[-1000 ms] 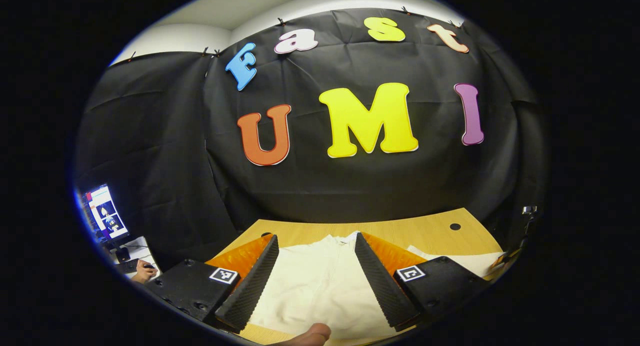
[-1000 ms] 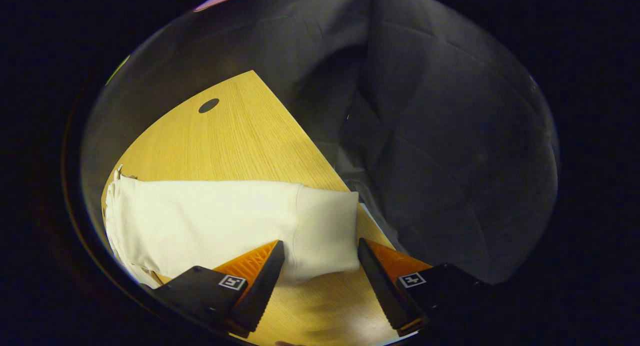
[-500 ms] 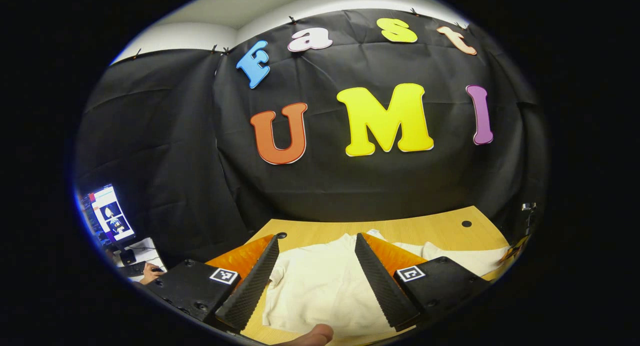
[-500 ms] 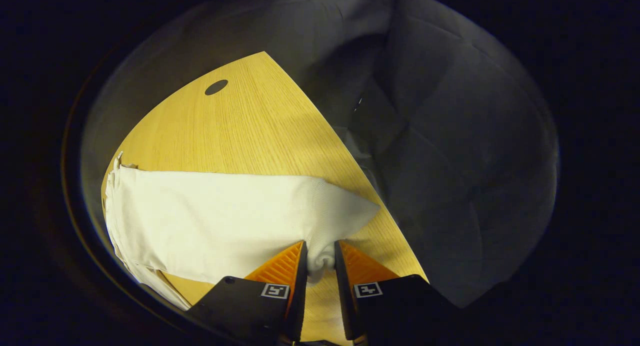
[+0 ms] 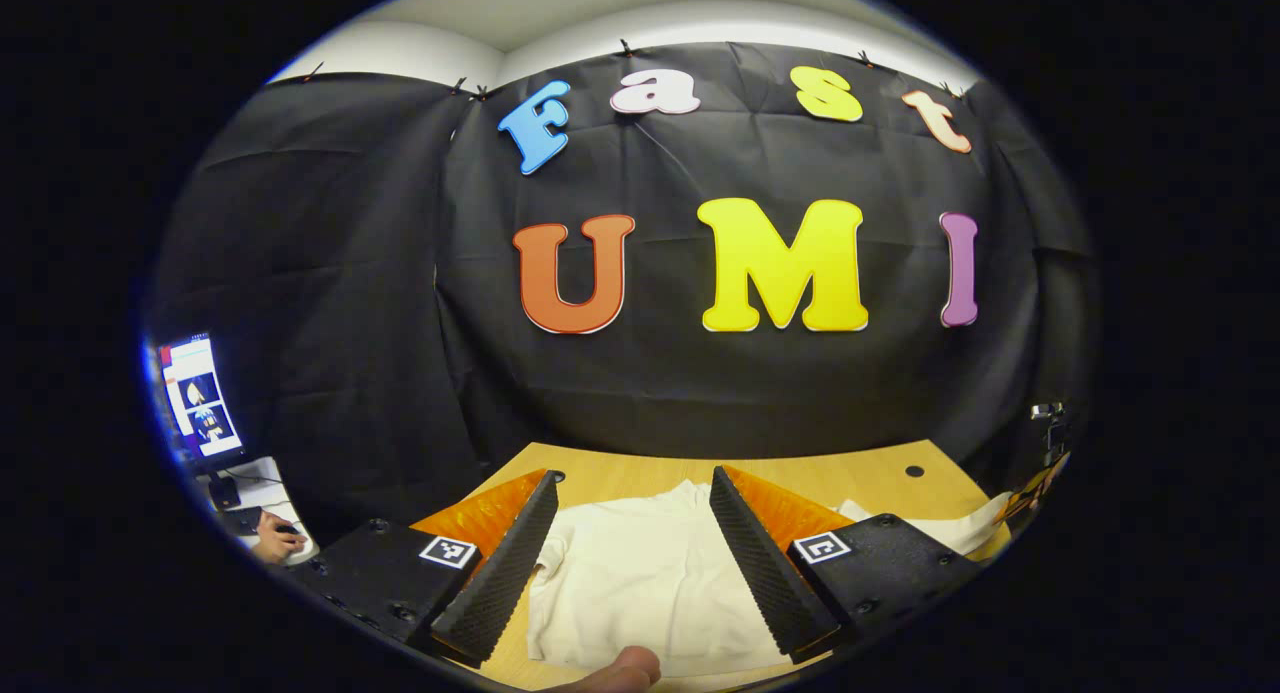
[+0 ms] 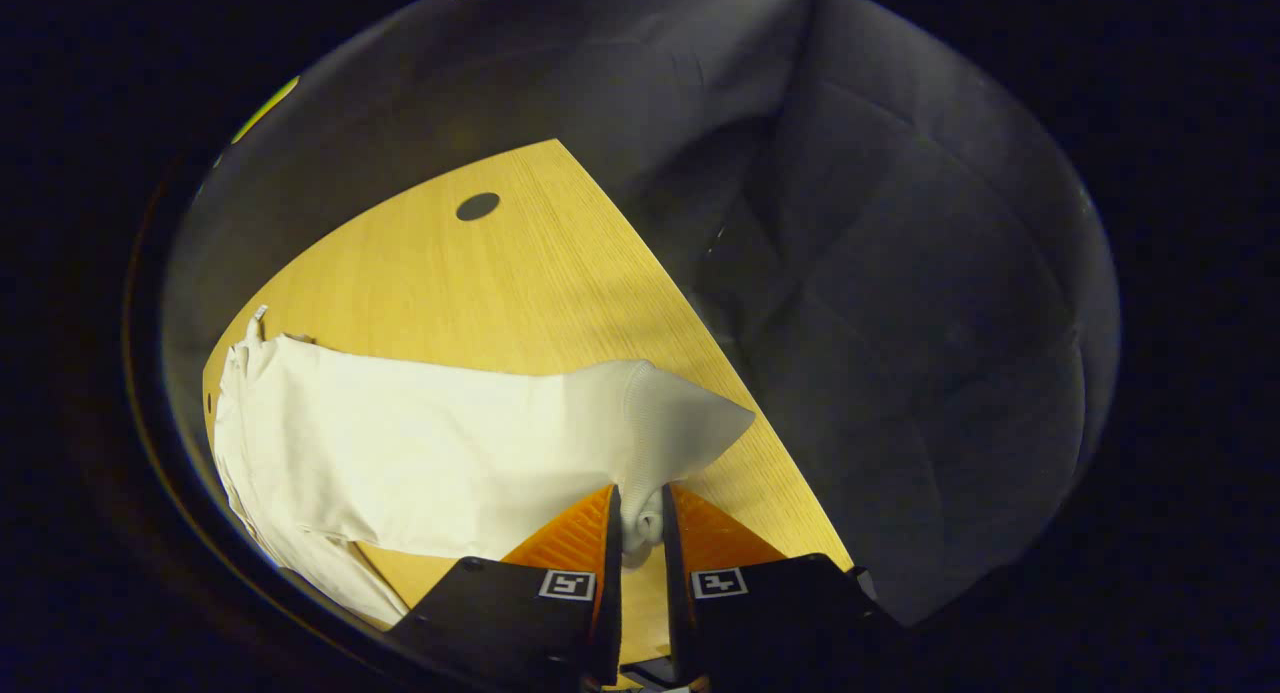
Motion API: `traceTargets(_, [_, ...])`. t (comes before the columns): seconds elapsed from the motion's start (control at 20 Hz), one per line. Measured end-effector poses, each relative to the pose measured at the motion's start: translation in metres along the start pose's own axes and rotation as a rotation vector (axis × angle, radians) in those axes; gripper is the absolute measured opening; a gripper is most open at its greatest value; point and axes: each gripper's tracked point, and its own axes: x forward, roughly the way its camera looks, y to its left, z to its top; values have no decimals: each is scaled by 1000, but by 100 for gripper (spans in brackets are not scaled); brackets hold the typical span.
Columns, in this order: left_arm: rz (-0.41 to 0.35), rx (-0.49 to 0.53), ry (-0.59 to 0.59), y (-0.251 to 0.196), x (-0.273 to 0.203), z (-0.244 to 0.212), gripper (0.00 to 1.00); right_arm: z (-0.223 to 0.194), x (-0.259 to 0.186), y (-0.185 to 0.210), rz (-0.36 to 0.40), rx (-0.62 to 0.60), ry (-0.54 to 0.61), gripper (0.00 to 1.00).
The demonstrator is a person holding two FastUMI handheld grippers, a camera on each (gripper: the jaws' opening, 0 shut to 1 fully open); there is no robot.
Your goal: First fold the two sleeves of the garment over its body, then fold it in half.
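Observation:
A cream white garment (image 5: 640, 573) lies on the wooden table (image 5: 800, 473). In the left gripper view its body spreads between the wide-apart fingers of my left gripper (image 5: 630, 563), which is open and holds nothing. In the right gripper view one sleeve (image 6: 420, 453) stretches from the left across the table to its ribbed cuff (image 6: 670, 433). My right gripper (image 6: 640, 533) is shut on the cuff's near edge, and the cuff rises slightly off the wood, near the table's right edge.
The table has round cable holes (image 6: 478, 206) (image 5: 913, 470) near its far edge. Black cloth hangs behind and to the right of the table. At far left of the left gripper view stand a lit monitor (image 5: 195, 398) and a person's hand (image 5: 272, 543) on a desk.
My right gripper went from open around the cuff to shut on it, then lifted it a little. The left gripper view shifted slightly; its gripper stayed open.

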Motion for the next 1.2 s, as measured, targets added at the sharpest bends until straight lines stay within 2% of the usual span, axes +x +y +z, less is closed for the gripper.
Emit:
traceTargets(0.1, [-13,-18,2,5,2,-5,99,12,-24,20,1,-20,-35,20])
traceTargets(0.2, [-23,-13,16,15,3,-15,99,22,-48,50,41,-56,-64,20])
traceTargets(0.4, [-35,24,55,36,2,-36,99,28,-94,138,135,-134,-103,20])
traceTargets(0.5, [-27,39,71,52,2,-41,99,29,-117,197,191,-195,-132,18])
traceTargets(0.55, [-20,40,70,61,0,-41,99,26,-126,225,218,-225,-141,20])
traceTargets(0.7, [-5,39,65,85,0,-45,99,9,-149,310,315,-277,-132,20])
traceTargets(0.9, [32,42,66,126,3,-48,99,-38,-161,418,373,-379,-103,20])
traceTargets(1.0, [43,39,69,141,1,-51,99,-59,-165,455,393,-416,-83,18])
traceTargets(1.2, [66,35,92,176,-1,-66,99,-104,-170,538,458,-488,-53,20])
